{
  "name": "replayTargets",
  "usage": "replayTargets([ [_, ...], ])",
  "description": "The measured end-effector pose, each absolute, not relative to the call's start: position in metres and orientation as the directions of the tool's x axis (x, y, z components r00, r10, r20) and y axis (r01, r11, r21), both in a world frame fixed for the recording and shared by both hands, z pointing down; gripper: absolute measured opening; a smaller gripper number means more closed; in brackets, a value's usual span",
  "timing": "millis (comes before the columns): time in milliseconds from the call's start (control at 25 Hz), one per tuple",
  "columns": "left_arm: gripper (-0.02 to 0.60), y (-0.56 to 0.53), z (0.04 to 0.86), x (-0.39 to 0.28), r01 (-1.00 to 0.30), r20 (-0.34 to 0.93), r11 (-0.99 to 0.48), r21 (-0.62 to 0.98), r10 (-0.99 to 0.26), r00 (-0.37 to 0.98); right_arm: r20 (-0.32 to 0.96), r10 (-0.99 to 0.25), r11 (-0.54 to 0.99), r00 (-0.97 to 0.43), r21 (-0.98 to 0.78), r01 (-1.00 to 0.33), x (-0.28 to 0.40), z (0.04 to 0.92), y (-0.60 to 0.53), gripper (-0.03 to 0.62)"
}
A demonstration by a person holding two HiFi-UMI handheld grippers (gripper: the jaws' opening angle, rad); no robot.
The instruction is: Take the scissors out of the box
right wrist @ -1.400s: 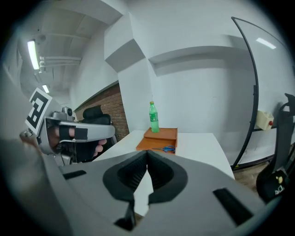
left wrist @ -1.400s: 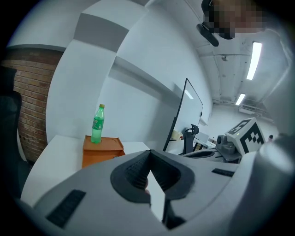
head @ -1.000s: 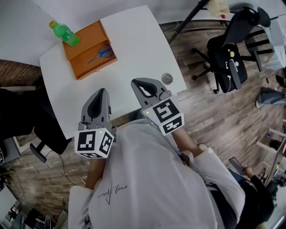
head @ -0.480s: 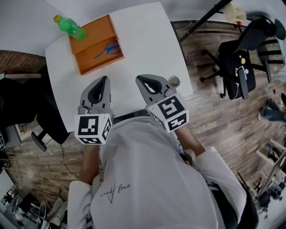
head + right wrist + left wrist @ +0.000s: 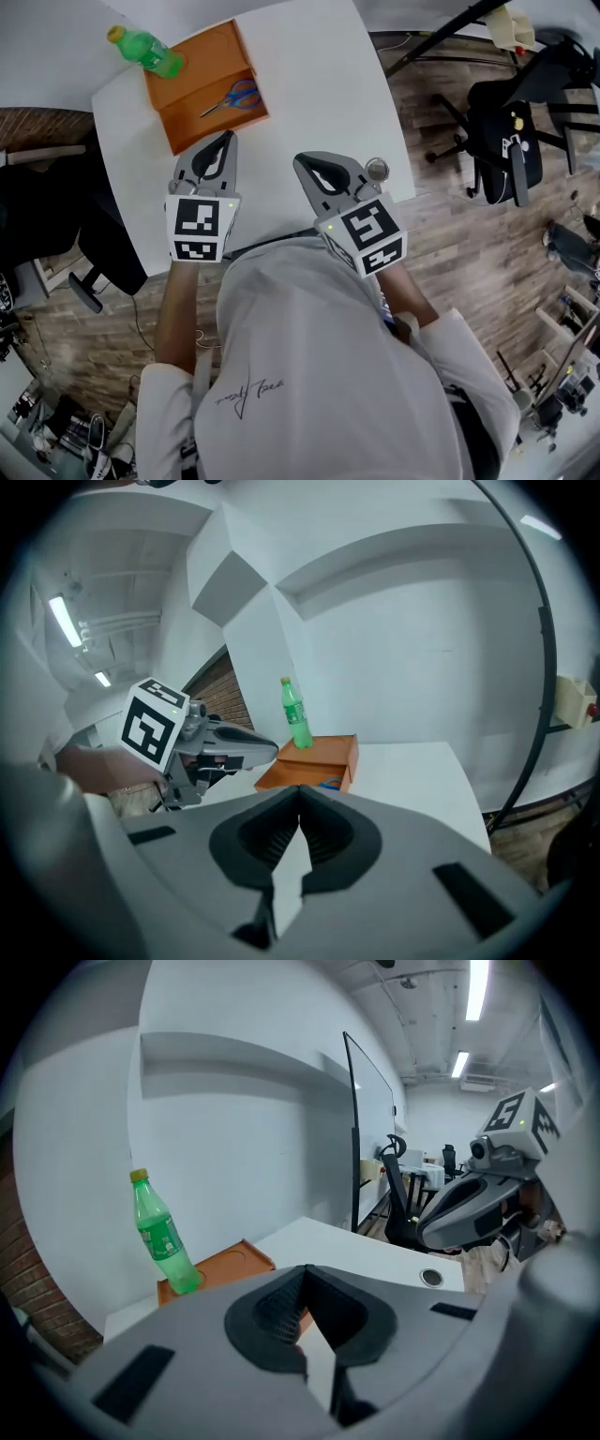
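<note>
An open orange box (image 5: 192, 77) stands at the far left of the white table (image 5: 319, 84). Blue-handled scissors (image 5: 231, 97) lie in its near right part, also glimpsed in the right gripper view as scissors (image 5: 328, 783) inside the box (image 5: 314, 759). My left gripper (image 5: 227, 138) is shut and empty, its tips just short of the box's near edge. My right gripper (image 5: 302, 159) is shut and empty over the table's near middle, to the right of the left one. In the left gripper view the box (image 5: 230, 1262) lies just beyond the shut jaws.
A green bottle (image 5: 146, 52) stands on the box's far left corner. A round metal grommet (image 5: 377, 170) sits near the table's right edge. An office chair (image 5: 511, 122) and a dark stand leg (image 5: 441, 33) are on the floor to the right.
My left gripper has moved forward toward the box and rolled, so its marker cube now faces up. The right gripper has edged forward a little. Both stayed shut.
</note>
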State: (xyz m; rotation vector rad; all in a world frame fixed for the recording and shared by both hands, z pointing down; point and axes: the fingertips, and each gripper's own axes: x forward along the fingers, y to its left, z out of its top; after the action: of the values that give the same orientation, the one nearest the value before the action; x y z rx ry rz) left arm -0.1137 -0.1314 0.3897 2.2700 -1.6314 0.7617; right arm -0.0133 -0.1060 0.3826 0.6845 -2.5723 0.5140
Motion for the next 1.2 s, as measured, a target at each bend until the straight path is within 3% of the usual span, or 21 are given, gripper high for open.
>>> replayTargets([
  [520,0.004,-0.183,0.454,-0.138,-0.870,0.692,-0.483,-0.098,-0.661,0.289,0.529,-0.371,0.775,-0.763,-0.276,-0.569,-0.037,0.399,-0.130,0.011],
  [1200,0.005,-0.220,0.524,-0.140,-0.792,0.796,-0.603,-0.094,-0.523,0.304,0.595,-0.375,0.693,-0.711,-0.329,-0.641,-0.024,0.430,-0.137,0.011],
])
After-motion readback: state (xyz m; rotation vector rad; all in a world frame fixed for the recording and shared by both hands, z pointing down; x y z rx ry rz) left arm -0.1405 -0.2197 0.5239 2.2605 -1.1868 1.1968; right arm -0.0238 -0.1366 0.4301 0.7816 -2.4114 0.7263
